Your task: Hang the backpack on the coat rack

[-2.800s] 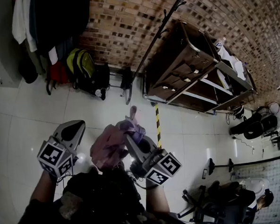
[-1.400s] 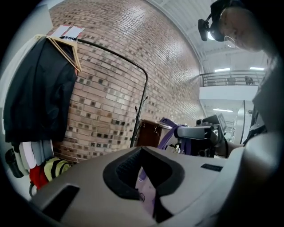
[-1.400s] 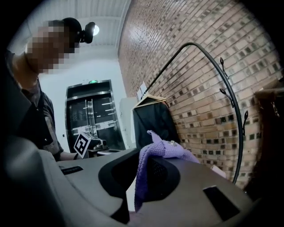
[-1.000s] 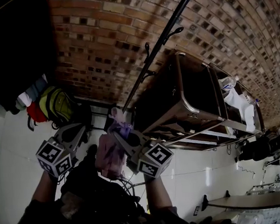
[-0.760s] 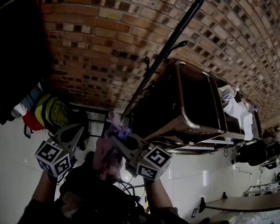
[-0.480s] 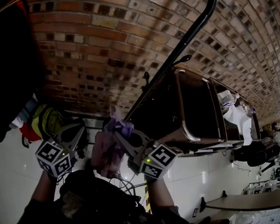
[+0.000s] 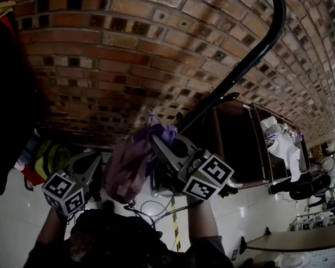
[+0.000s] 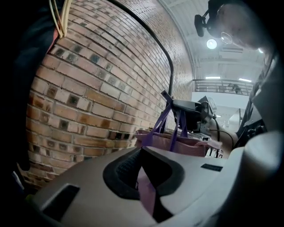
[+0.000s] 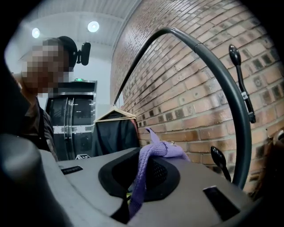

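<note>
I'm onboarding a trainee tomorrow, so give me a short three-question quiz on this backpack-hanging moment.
1. True or false: the right claw is shut on a purple strap.
2. What does the left claw pinch? A) a hanger B) fabric of the pink backpack C) nothing
3. Fill in: the coat rack stands against a ____ wall.
Key: 1 true; 2 B; 3 brick.
</note>
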The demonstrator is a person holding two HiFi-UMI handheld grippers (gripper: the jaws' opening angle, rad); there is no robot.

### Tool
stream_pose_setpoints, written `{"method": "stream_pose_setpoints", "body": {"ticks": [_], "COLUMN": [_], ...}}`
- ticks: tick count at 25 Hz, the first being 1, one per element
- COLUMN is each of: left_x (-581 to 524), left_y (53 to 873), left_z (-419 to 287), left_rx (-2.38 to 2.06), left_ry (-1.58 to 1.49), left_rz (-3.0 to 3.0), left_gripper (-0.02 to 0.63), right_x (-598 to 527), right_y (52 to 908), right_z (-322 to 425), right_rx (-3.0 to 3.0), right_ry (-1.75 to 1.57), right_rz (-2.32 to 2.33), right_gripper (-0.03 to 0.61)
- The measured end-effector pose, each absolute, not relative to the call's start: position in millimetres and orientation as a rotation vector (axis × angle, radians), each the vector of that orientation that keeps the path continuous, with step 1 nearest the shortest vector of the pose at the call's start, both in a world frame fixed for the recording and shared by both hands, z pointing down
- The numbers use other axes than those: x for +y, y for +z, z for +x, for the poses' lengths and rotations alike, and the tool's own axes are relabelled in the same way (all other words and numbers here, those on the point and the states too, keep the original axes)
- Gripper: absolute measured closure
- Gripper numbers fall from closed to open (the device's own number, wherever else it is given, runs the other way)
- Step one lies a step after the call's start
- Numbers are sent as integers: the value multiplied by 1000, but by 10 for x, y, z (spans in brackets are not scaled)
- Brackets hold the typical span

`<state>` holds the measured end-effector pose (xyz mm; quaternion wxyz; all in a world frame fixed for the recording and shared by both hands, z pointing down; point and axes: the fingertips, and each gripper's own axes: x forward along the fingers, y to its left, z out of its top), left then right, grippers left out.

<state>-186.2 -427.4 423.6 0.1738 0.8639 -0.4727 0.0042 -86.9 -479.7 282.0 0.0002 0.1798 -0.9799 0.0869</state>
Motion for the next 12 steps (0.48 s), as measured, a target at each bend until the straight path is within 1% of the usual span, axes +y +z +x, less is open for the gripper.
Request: {"method": "stream_pose_setpoints", "body": {"ticks": [5, 12], "left_x": [-4485, -4722], "left_y": [4290, 4333], "left_z": [-1969, -1954], "left_rx": [-1348, -1371], "left_ry": [1, 10], "left_rz": [2423, 2395], "left_gripper": [601, 601], "right_x": [-5131, -5476], "right_y": [2645, 2440], "right_z": [-896, -566], "right_rx": [-3082, -3102], "right_ry": [266, 242], "right_rz": [580, 679], "right_gripper": [548, 548]}}
